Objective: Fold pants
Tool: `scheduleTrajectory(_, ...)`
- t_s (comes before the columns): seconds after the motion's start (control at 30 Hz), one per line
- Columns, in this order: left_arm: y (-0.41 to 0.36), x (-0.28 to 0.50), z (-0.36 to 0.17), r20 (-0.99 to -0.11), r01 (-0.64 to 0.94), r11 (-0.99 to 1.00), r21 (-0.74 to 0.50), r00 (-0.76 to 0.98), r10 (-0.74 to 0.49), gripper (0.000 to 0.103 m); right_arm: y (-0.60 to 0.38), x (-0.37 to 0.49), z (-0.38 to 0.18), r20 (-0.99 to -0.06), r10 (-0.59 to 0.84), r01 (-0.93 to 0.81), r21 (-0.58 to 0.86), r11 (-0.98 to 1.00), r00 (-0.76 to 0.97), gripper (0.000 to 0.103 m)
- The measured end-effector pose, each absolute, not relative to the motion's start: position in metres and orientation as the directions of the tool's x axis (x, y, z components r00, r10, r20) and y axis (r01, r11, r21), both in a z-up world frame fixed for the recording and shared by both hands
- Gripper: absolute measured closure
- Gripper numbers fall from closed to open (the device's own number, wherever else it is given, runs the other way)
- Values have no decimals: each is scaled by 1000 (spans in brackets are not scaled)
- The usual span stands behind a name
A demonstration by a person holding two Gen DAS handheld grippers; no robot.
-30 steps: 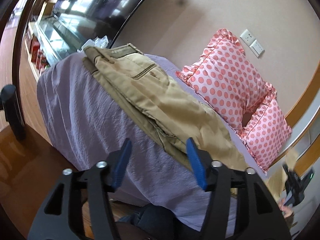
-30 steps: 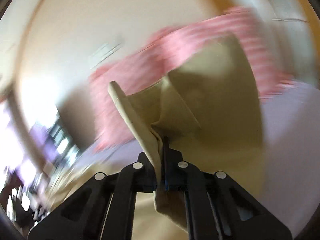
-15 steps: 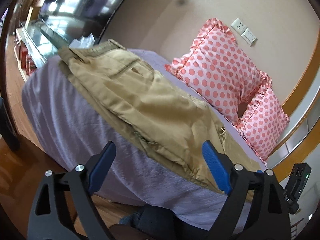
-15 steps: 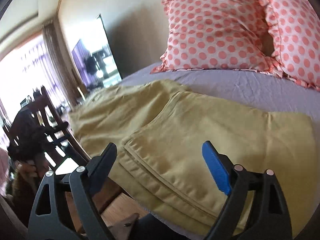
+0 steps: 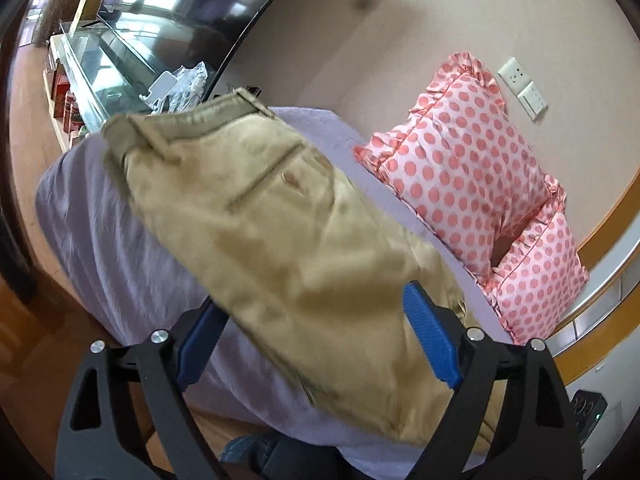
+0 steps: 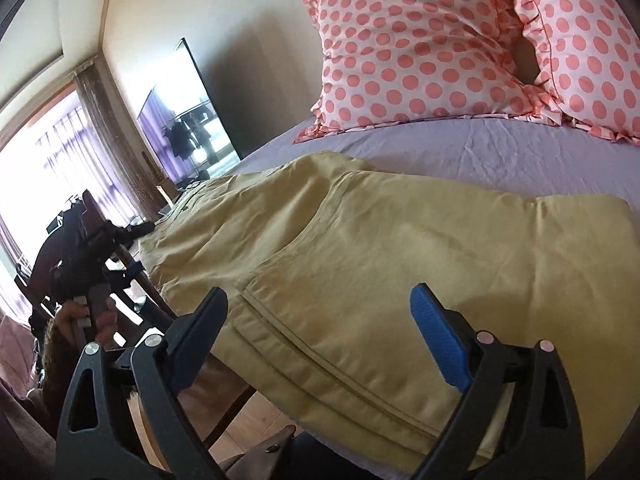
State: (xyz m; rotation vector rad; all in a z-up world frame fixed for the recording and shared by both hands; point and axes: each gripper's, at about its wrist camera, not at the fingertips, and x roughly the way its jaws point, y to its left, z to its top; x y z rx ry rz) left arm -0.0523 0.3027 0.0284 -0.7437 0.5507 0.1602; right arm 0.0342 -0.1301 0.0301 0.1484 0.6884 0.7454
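The khaki pants (image 5: 280, 224) lie folded on the lavender bed sheet (image 5: 104, 248), waistband at the far end near the TV. In the right wrist view the pants (image 6: 380, 248) lie flat, the leg part folded over the seat, hems near my fingers. My left gripper (image 5: 316, 344) is open, its blue pads either side of the pants' near edge, holding nothing. My right gripper (image 6: 320, 340) is open just above the folded hem edge, holding nothing. The left gripper also shows in the right wrist view (image 6: 120, 236), held in a hand.
Two pink polka-dot pillows (image 6: 440, 52) lean against the wall at the bed's head. A large TV (image 5: 180, 12) and a glass cabinet (image 5: 92, 76) stand beyond the bed's far end. A dark wooden chair (image 6: 60, 264) stands by the bed's side over wooden floor.
My right gripper let go of the pant leg after carrying it over, and now hovers open above the folded pants. My left gripper opened wider and moved in over the pants' near edge.
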Motion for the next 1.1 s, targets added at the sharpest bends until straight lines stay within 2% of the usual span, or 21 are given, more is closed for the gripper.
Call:
scheduleTrajectory(0.07, 317, -45, 26, -536, -345, 722, -600, 843, -42, 20, -132, 35, 29, -521, 670, -571, 365, 735, 529, 8)
scheduleTrajectory(0.17, 337, -42, 25, -517, -363, 670, -647, 855, -36, 31, -135, 34, 29, -519, 669, -567, 368, 737, 532, 8)
scheduleTrajectory(0.2, 343, -43, 24, -513, -376, 651, -660, 858, -24, 41, -136, 35, 29, -518, 669, -567, 369, 737, 533, 8)
scheduleTrajectory(0.3, 363, -48, 17, -500, -424, 544, -724, 866, 9, 91, -141, 34, 28, -510, 674, -566, 377, 733, 534, 7)
scheduleTrajectory(0.37, 358, -45, 28, -495, -423, 569, -705, 868, 33, 93, -148, 32, 28, -503, 672, -558, 381, 737, 543, 7)
scheduleTrajectory(0.47, 325, -27, 69, -504, -410, 719, -561, 858, 95, 94, -166, 31, 26, -486, 665, -530, 402, 746, 567, 7)
scheduleTrajectory(0.57, 271, -2, 121, -467, -289, 843, -454, 883, 51, 94, -197, 28, 28, -451, 639, -474, 432, 767, 623, 7)
scheduleTrajectory(0.67, 181, 20, 168, -399, -64, 949, -310, 914, -69, 93, -238, 24, 33, -398, 582, -387, 471, 793, 709, 4)
scheduleTrajectory(0.73, 98, 28, 184, -379, 179, 965, -190, 894, -240, 92, -271, 22, 32, -381, 539, -307, 521, 796, 751, 4)
scheduleTrajectory(0.83, 4, 31, 164, -468, 404, 914, -46, 799, -377, 90, -316, 18, 26, -365, 507, -202, 620, 758, 781, 2)
scheduleTrajectory(0.93, -82, 20, 105, -618, 618, 782, 81, 647, -447, 90, -345, 14, 19, -344, 501, -148, 690, 708, 794, 1)
scheduleTrajectory(1.0, -115, 11, 70, -702, 689, 716, 107, 563, -437, 91, -353, 17, 15, -367, 506, -120, 707, 697, 781, 1)
scheduleTrajectory(1.1, -120, 1, 59, -702, 680, 717, 153, 586, -405, 86, -353, 25, 11, -383, 537, -119, 721, 682, 751, 1)
